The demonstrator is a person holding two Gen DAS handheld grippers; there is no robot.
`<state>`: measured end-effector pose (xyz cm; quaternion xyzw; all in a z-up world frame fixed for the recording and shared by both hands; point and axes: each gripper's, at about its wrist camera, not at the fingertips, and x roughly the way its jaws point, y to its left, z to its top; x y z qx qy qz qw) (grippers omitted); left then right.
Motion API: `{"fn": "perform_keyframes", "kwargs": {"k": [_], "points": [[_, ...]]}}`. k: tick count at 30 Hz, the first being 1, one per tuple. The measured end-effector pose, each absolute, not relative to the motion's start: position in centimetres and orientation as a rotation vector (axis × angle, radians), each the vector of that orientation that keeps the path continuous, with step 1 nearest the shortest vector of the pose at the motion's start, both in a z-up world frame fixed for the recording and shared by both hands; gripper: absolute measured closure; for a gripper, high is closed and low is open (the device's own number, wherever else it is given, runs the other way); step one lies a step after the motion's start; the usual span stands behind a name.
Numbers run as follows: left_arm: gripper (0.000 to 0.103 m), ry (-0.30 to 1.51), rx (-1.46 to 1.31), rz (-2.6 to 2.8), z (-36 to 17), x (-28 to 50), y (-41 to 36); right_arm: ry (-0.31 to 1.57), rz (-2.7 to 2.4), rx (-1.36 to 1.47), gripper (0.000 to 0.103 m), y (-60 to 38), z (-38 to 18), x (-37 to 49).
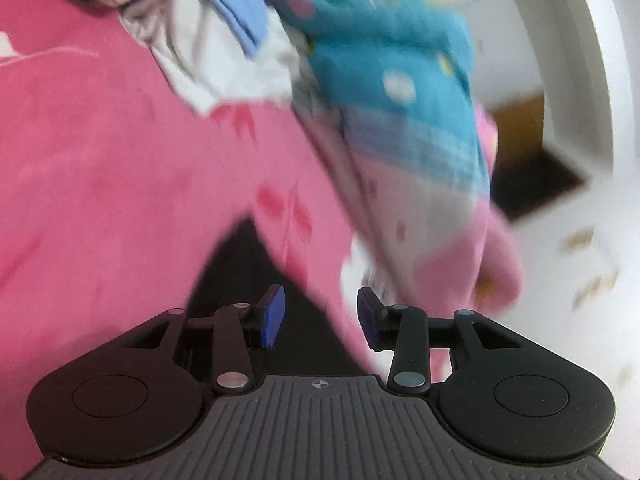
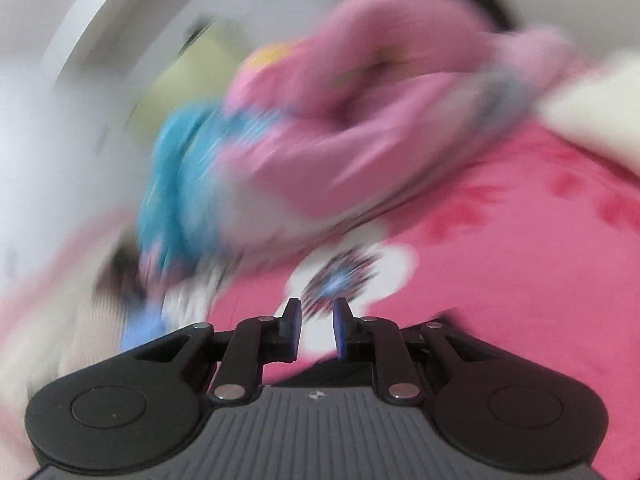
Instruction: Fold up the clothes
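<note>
A heap of clothes lies on a bright pink blanket [image 1: 100, 152]: a turquoise spotted garment [image 1: 404, 64], a light pink garment [image 1: 472, 256] under it, and a white and pale blue piece [image 1: 224, 40] behind. My left gripper [image 1: 320, 318] is open over the blanket's edge, with no cloth between its blue pads [image 1: 274, 316]. In the blurred right wrist view the light pink garment [image 2: 340, 128] and the turquoise garment [image 2: 180, 184] lie ahead. My right gripper [image 2: 316, 328] stands open by a narrow gap, nothing pinched, over a white patch with a dark print [image 2: 344, 272] on the blanket [image 2: 520, 280].
A white wall and door frame [image 1: 592, 80] rise to the right, with a brown and black floor area [image 1: 536, 172] beyond the bed. A cream pillow-like shape [image 2: 600, 112] sits at the far right. A dark gap [image 1: 248, 280] shows below the blanket's edge.
</note>
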<state>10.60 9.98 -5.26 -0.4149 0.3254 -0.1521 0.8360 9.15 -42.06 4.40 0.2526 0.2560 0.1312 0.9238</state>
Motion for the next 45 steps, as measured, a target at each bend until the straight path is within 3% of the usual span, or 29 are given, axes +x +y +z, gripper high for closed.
{"fn": "perform_keyframes", "kwargs": {"k": [3,6,12,14,23,28,33,39,45], "points": [[0.064,0.761,-0.704,-0.313,-6.9,8.2,7.8,0.632,0.352,0.297,0.085,-34.6,4.8,11.2],[0.064,0.713,-0.563,-0.308,-7.0,6.3,6.9,0.73,0.401,0.156,0.087,-28.8,2.9,13.7],[0.066,0.709,-0.502,-0.337,-7.4,5.6,7.3,0.856,0.36,-0.043,0.089,-22.3,-1.9,19.4],[0.066,0.716,-0.511,-0.345,-7.3,5.5,7.3,0.867,0.325,-0.055,0.096,-22.1,-3.4,21.2],[0.066,0.736,-0.601,-0.36,-7.6,5.3,8.6,0.847,0.369,0.056,0.095,-21.7,-0.1,20.2],[0.067,0.724,-0.569,-0.347,-7.5,4.9,8.2,0.905,0.409,-0.052,0.096,-16.7,-2.9,21.2],[0.067,0.722,-0.565,-0.339,-7.4,4.7,8.3,0.851,0.215,0.064,0.096,-18.5,-2.9,24.7],[0.067,0.744,-0.632,-0.366,-7.7,5.0,9.5,0.79,0.159,0.197,0.095,-24.7,1.3,21.4],[0.067,0.741,-0.667,-0.364,-8.0,5.0,9.7,0.915,0.188,0.102,0.094,-27.0,0.2,18.2]]}}
